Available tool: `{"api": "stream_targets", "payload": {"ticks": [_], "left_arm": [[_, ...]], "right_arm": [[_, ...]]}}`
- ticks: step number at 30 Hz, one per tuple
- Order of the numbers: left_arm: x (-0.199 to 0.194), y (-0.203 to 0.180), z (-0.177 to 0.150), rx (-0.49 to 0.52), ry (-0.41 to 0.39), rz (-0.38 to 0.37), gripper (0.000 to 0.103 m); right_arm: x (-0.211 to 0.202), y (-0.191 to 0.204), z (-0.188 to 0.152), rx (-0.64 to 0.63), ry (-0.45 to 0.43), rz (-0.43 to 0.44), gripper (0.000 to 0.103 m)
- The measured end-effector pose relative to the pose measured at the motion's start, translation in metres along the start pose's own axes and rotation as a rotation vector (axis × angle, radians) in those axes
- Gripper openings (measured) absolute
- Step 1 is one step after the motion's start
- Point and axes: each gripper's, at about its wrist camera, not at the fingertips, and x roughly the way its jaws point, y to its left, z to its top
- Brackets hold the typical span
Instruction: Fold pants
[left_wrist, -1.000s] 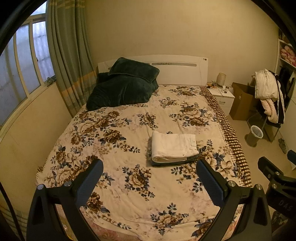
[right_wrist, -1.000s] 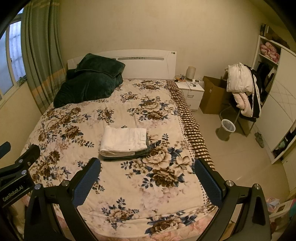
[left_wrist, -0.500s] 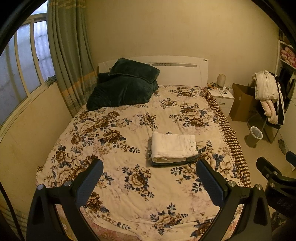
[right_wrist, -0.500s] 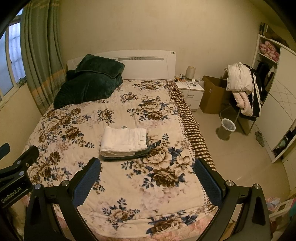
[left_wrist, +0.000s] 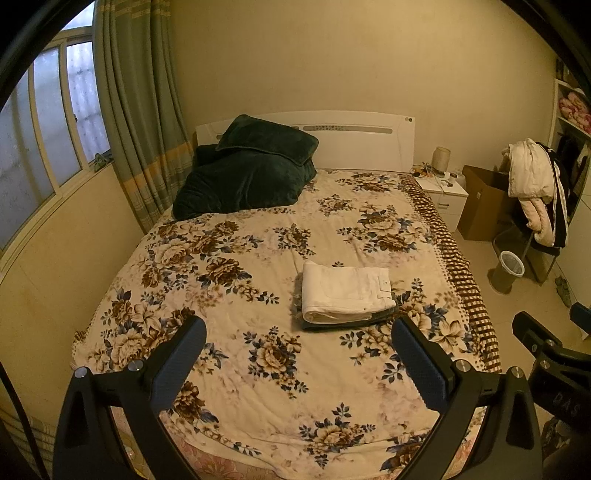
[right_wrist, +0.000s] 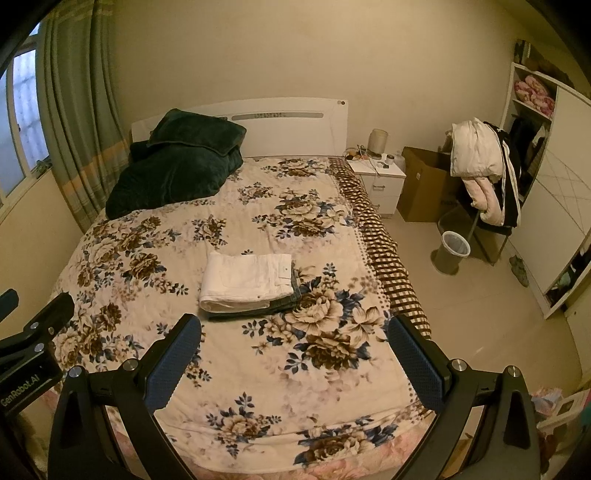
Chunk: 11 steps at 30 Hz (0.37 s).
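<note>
Here, in the left wrist view, the left gripper (left_wrist: 298, 345) is hovering above the foot of the floral bedspread (left_wrist: 221, 280) with its jaws spread wide and holding nothing, while the folded white pants (left_wrist: 345, 291) are lying on a darker folded garment (left_wrist: 354, 322) right of the bed's centre. In the right wrist view, the right gripper (right_wrist: 293, 343) is likewise hanging empty with jaws wide apart, the white pants (right_wrist: 247, 282) are resting well beyond its fingertips (right_wrist: 186, 334), and the left gripper's body (right_wrist: 33, 354) is showing at the left edge.
</note>
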Motion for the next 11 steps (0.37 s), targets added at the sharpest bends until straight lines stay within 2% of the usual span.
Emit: {"api": "stream_targets", "payload": {"ticks": [11], "left_arm": [[-0.0051,-0.0025,-0.0019,-0.008,-0.012,0.0,0.103]], "right_arm": [[-0.0022,-0.0019,-0.0015,0.01,0.002,-0.003,0.103]]}}
